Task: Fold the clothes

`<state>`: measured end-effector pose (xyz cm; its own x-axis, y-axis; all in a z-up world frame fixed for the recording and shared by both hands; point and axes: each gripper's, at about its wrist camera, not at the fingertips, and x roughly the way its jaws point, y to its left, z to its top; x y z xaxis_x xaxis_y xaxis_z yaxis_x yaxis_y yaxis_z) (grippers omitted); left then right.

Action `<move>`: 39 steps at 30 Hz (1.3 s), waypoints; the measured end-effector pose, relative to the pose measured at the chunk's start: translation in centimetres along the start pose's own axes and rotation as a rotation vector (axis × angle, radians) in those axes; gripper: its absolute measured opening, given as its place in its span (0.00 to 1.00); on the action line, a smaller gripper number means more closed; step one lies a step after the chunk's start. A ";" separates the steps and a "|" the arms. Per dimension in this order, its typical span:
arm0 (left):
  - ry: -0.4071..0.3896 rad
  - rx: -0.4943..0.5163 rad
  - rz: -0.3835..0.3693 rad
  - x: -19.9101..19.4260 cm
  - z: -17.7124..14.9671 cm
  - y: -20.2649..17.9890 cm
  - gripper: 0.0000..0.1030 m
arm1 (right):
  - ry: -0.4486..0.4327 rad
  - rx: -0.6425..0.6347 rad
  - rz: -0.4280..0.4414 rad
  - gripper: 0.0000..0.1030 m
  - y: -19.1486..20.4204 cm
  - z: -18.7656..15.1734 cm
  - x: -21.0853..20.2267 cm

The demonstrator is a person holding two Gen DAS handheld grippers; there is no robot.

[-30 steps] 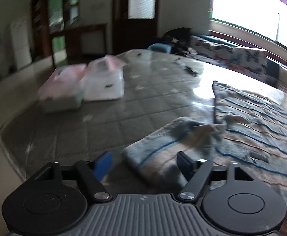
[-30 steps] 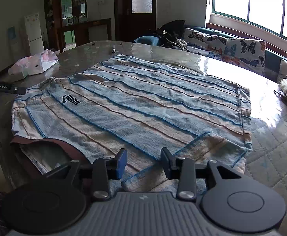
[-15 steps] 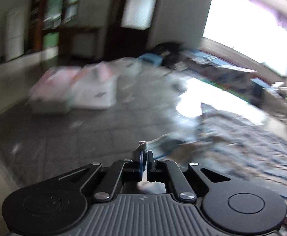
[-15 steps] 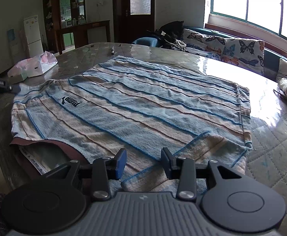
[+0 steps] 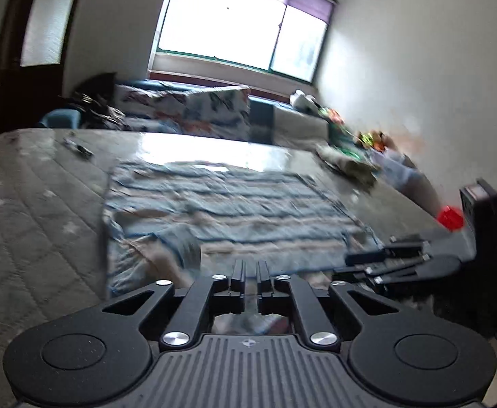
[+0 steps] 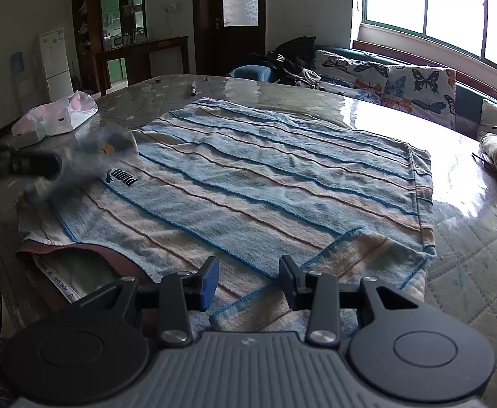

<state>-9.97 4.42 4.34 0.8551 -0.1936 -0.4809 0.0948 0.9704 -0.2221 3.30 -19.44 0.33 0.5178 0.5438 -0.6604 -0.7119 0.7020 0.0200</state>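
Left gripper point(image 5: 250, 273) pinches the striped shirt's point(image 6: 265, 183) sleeve; right gripper point(image 6: 248, 280) gapes (bag point(image 6: 56, 119) contents unclear).

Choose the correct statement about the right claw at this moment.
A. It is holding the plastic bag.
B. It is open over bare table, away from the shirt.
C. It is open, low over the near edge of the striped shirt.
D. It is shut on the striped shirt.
C: the right claw stands with its jaws apart, nothing between them, over the near edge of the striped shirt.
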 end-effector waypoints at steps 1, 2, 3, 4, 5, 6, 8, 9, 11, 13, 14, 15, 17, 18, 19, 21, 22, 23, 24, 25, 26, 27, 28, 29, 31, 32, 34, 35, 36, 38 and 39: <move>0.006 0.004 -0.001 0.1 -0.1 -0.1 0.45 | 0.000 0.001 0.001 0.38 0.0 0.0 0.0; 0.001 0.005 0.012 0.0 0.0 0.1 0.68 | 0.001 0.003 0.001 0.38 0.0 0.1 0.0; -0.004 0.007 0.025 0.0 0.1 0.4 0.73 | 0.002 0.005 0.002 0.38 0.0 0.1 0.0; -0.009 0.008 0.038 -0.1 0.2 0.6 0.79 | 0.002 0.007 0.003 0.39 -0.1 0.1 -0.1; -0.014 0.010 0.051 -0.1 0.2 0.8 0.88 | 0.001 0.008 0.004 0.42 0.0 0.3 -0.1; -0.019 0.011 0.064 -0.2 0.3 1.0 0.93 | -0.001 0.008 0.006 0.42 0.1 0.4 -0.2; -0.029 0.014 0.090 -0.3 0.4 1.5 0.96 | -0.004 0.001 0.014 0.42 0.3 0.7 -0.2; -0.033 0.016 0.105 -0.3 0.5 1.7 0.97 | -0.005 -0.005 0.022 0.42 0.5 0.9 -0.2; -0.029 0.011 0.154 -0.1 0.7 2.5 0.98 | -0.005 -0.015 0.038 0.42 0.7 1.4 -0.2; -0.023 -0.004 0.202 0.1 0.7 3.5 0.98 | -0.004 -0.030 0.068 0.42 1.3 2.0 -0.1; -0.020 -0.012 0.227 0.3 0.7 4.0 0.99 | -0.003 -0.039 0.084 0.42 1.7 2.3 0.0; -0.017 -0.020 0.250 0.4 0.7 4.5 0.99 | 0.000 -0.052 0.103 0.42 2.1 2.6 0.2; -0.007 -0.038 0.288 0.7 0.8 5.3 1.00 | 0.008 -0.082 0.146 0.41 3.1 3.2 0.5; -0.001 -0.045 0.306 0.8 0.8 5.7 1.00 | 0.013 -0.098 0.169 0.41 3.7 3.5 0.7; 0.004 -0.052 0.323 1.0 0.8 6.1 1.00 | 0.019 -0.114 0.192 0.40 4.4 3.7 1.0; 0.015 -0.058 0.346 1.5 0.8 6.5 1.00 | 0.031 -0.148 0.246 0.38 5.7 4.2 1.5; 0.020 -0.062 0.354 1.7 0.9 6.7 1.00 | 0.035 -0.162 0.263 0.36 6.3 4.3 1.7; 0.025 -0.065 0.359 1.9 0.9 6.8 1.00 | 0.041 -0.180 0.282 0.33 6.9 4.4 2.1; 0.027 -0.064 0.360 2.1 0.9 6.8 1.00 | 0.049 -0.200 0.301 0.32 7.6 4.4 2.4; 0.030 -0.063 0.361 2.2 0.9 6.8 1.00 | 0.054 -0.212 0.310 0.28 8.1 4.4 2.7; 0.034 -0.062 0.362 2.4 1.0 6.8 1.00 | 0.059 -0.222 0.317 0.25 8.6 4.3 2.9; 0.037 -0.060 0.363 2.5 1.0 6.8 1.00 | 0.064 -0.233 0.324 0.25 9.0 4.3 3.2; 0.040 -0.059 0.363 2.6 1.0 6.8 1.00 | 0.069 -0.243 0.330 0.21 9.5 4.2 3.4; 0.042 -0.058 0.363 2.7 1.0 6.8 1.00 | 0.073 -0.252 0.333 0.11 9.8 4.1 3.6; 0.043 -0.058 0.362 2.7 1.1 6.9 1.00 | 0.072 -0.269 0.331 0.06 10.3 4.0 3.5; 0.042 -0.055 0.363 2.7 1.3 6.9 1.00 | 0.065 -0.278 0.325 0.04 10.4 3.9 3.4; 0.038 -0.046 0.367 2.8 1.5 6.9 1.00 | 0.045 -0.282 0.328 0.03 10.3 4.0 2.5; 0.037 -0.042 0.370 2.8 1.6 6.9 1.00 | 0.038 -0.283 0.331 0.02 10.2 4.1 2.1; 0.035 -0.038 0.374 2.9 1.8 6.9 1.00 | 0.033 -0.284 0.335 0.01 10.2 4.2 1.7; 0.033 -0.032 0.385 3.2 2.1 7.0 1.00 | 0.021 -0.286 0.343 0.01 10.2 4.3 1.0; 0.033 -0.030 0.392 3.4 2.3 7.1 1.00 | 0.035 -0.288 0.348 0.01 10.2 4.1 1.1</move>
<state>-5.20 10.97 3.07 0.8064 0.1856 -0.5615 -0.2511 0.9671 -0.0410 -1.48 -9.80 2.93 0.2120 0.7055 -0.6763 -0.9461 0.3214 0.0388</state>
